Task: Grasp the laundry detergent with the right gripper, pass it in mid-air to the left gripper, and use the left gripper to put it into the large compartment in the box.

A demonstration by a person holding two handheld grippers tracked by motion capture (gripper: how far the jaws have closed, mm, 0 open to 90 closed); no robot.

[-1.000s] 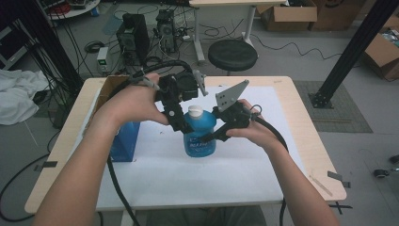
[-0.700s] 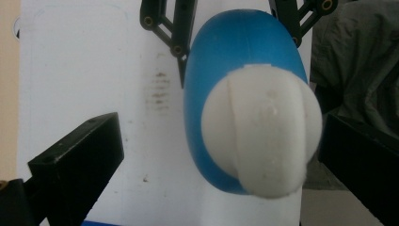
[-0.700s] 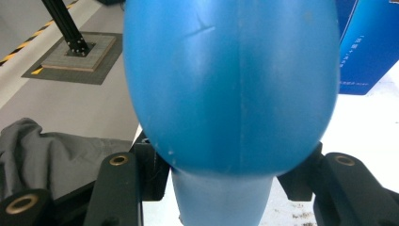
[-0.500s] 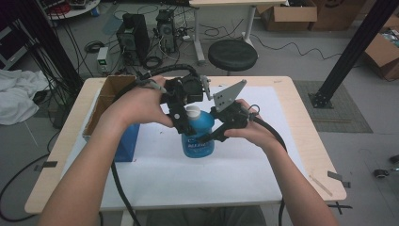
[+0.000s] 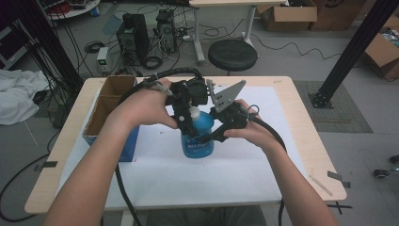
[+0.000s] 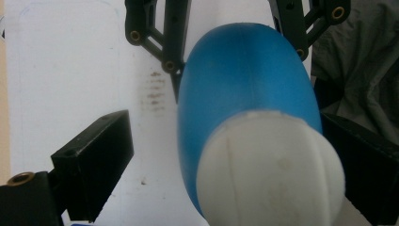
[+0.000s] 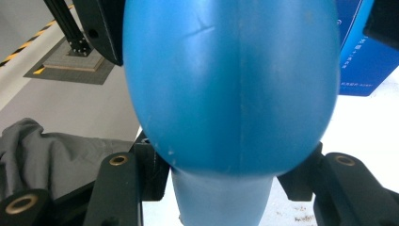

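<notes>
At the centre of the white table mat, the blue bottle stands upright. The right gripper clamps its body; the left gripper straddles the white cap, jaws wide, one side clear. Closing off-centre could tilt the bottle within the clamp.

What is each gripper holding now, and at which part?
The right gripper clamps the blue bottle around its body. The left gripper straddles the white cap, open, holding nothing.
</notes>
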